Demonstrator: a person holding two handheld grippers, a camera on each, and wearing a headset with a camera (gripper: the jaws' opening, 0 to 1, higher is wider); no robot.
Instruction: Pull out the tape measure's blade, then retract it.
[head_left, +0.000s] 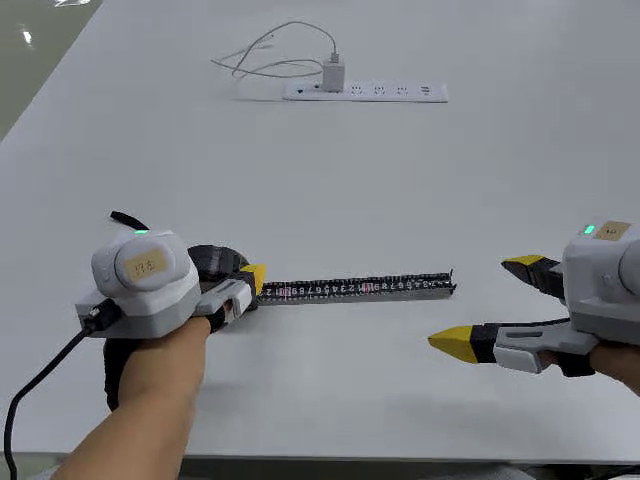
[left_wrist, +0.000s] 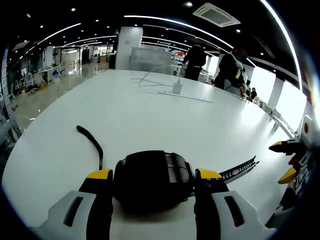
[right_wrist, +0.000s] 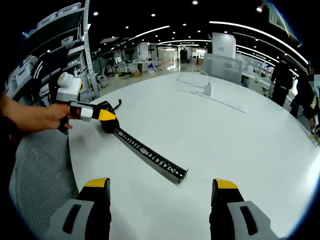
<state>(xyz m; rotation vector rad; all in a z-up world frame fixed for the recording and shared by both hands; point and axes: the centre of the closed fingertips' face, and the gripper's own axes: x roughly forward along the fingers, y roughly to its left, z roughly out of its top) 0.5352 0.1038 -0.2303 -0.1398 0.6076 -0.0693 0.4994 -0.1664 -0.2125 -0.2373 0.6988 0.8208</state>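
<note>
Your left tongs (left_wrist: 153, 174) are clamped on the case (head_left: 215, 262) at the near left of the table (head_left: 400, 180), one jaw on each flank. The blade (head_left: 355, 288) is drawn out and lies flat on the table, running right from the case. Your right tongs (right_wrist: 161, 183) gape wide and hold nothing, near the blade's hook end (head_left: 452, 283) but not touching it. Expect the case to feel compact, hard and fairly dense. Its rounded sides may twist between the jaws, so grip across the broad flanks as you do now. The blade looks like thin springy steel, slick and light. It probably kinks if bent sharply and may whip back under its spring, so take it at the hook end and feed it in slowly. A strap (left_wrist: 92, 142) trails loose behind the case and looks limp, useless as a hold. The table is white, smooth and faintly glossy. It likely gives little friction, so a freed case would slide. A power strip (head_left: 365, 91) with a charger (head_left: 333, 73) and its cable sits at the far side, well apart. Around you is a large open hall with ceiling light strips, and people stand beyond the table's far edge.
</note>
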